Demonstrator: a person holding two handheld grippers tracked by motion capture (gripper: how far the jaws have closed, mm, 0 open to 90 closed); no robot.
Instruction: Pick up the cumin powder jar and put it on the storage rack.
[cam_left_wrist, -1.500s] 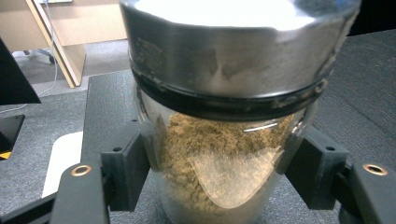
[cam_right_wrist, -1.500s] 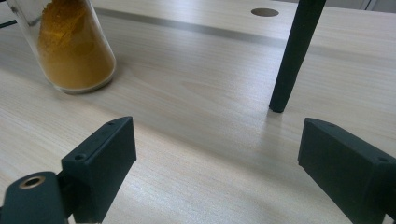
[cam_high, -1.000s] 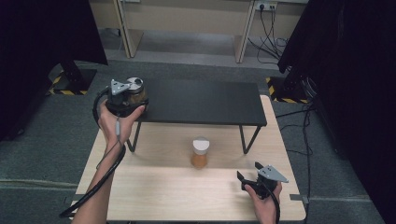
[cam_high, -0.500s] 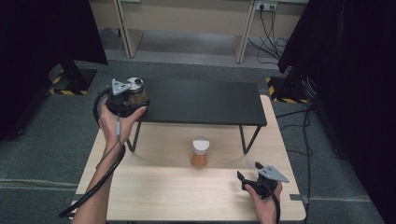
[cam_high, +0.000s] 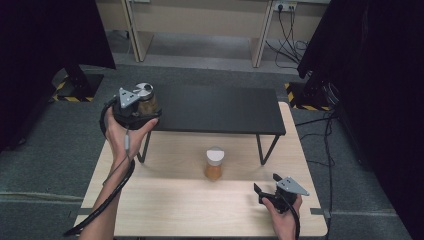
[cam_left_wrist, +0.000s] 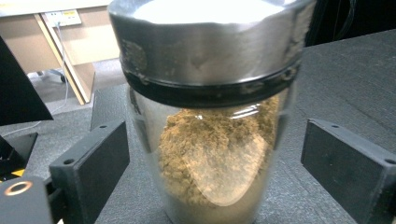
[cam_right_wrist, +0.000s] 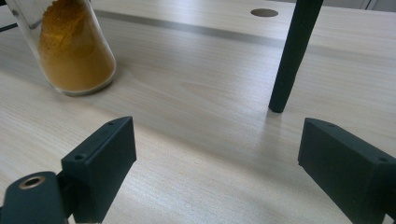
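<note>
Looking along my left gripper (cam_left_wrist: 215, 168), I see its jaws spread wide with a glass jar of brown powder (cam_left_wrist: 212, 154) standing between them, a clear gap on each side, so neither pad presses on the glass. Those jaws have just been opening around it. The jar wears a broad metal lid (cam_left_wrist: 210, 42) and stands upright on the dark top of the black shelf (cam_high: 220, 107), at its left end in the high view, where my left hand (cam_high: 125, 137) holds the gripper against that end.

My right gripper (cam_right_wrist: 215, 163) also has its jaws apart with nothing between them, low over the pale wooden table (cam_high: 200, 210) near its front right corner. A second jar of orange powder (cam_high: 214, 164), capped in white, stands on the table in front of the shelf, well apart from that gripper. One black shelf leg (cam_right_wrist: 292, 56) comes down onto the wood beyond the right jaws.
</note>
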